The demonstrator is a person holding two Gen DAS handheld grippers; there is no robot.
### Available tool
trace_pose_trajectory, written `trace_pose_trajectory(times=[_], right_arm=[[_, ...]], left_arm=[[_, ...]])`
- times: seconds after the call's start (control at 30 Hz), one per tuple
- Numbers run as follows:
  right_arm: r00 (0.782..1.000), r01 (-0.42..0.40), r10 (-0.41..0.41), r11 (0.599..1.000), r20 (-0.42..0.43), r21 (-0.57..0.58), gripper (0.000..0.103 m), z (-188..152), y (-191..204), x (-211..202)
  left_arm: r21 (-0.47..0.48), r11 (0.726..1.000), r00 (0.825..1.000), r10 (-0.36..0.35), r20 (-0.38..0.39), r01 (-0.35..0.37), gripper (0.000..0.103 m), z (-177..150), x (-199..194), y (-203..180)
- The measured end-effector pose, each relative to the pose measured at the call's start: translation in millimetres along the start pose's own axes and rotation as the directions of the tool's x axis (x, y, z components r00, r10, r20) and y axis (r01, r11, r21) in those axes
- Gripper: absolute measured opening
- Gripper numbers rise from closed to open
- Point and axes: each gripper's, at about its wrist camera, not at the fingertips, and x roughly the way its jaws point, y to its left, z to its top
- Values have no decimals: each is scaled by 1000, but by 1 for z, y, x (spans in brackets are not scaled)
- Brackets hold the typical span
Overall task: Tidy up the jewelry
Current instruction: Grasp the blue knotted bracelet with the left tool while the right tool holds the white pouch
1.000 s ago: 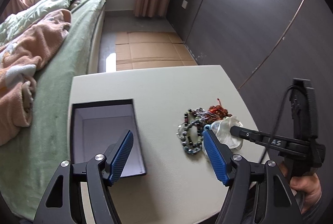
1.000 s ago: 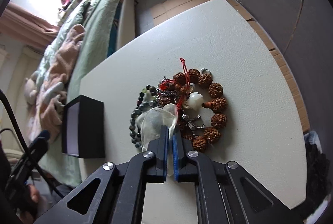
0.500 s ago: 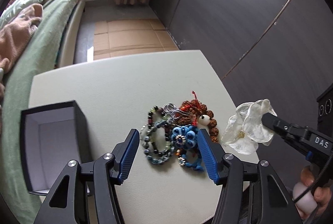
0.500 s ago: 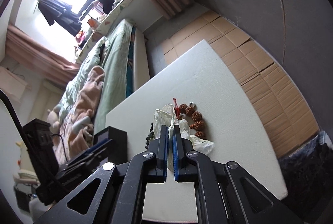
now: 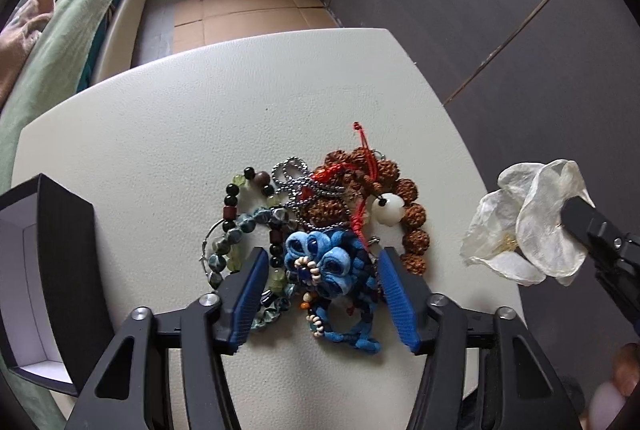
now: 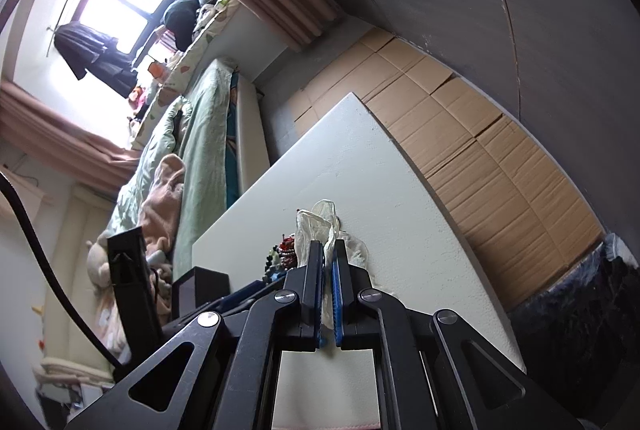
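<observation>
On the pale, leather-textured surface point(image 5: 168, 134) lies a tangled heap of jewelry. The left hand-held gripper point(image 5: 320, 290) hangs low over it with its blue-padded fingers point(image 5: 250, 294) spread wide, straddling a blue knotted-cord bracelet with rosette knots point(image 5: 332, 270) without closing on it. Just beyond that bracelet sit a string of rough brown seed beads with one white bead point(image 5: 400, 198), a red cord point(image 5: 362, 158), a silver ball chain point(image 5: 296, 182) and a strand of green, grey and dark stone beads point(image 5: 236, 230), all overlapping one another.

An open black box with a pale lining point(image 5: 48, 270) stands at the surface's left edge, well apart from the heap.

Off to the right, past the surface's edge, the right hand-held gripper point(image 6: 328, 258) is clenched on a translucent white flower-shaped piece with thin petals point(image 5: 528, 226), holding it up in the air.

A bed with a green cover point(image 5: 72, 14) runs along the left side of the room, and flattened cardboard sheets point(image 6: 472, 134) cover the floor.
</observation>
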Motion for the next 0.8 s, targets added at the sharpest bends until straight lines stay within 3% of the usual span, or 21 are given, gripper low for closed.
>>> trace_pose_trajectory(times=[0.03,0.13,0.4,0.63,0.8], right_arm=[[1000,0,0,1000,-4,1,6,1,0,2],[1000,-1,1,1000,-7,-9,6,1,2,3],[1000,-13,13,998,-8,-54,6,-4,12,6],[995,-105,104,991,-9,-85,6,-11,35,10],[989,-147,149,982,8,-122,6,-15,55,12]], left_arm=[[-7,1000,1000,-18,-1,18,31,-1,-2,2],[1,1000,1000,-29,7,29,28,-4,-9,5],[6,995,991,-97,88,97,27,-5,-61,22],[28,994,976,-111,189,108,27,-6,-114,48],[-17,994,961,-102,256,110,27,-8,-142,85]])
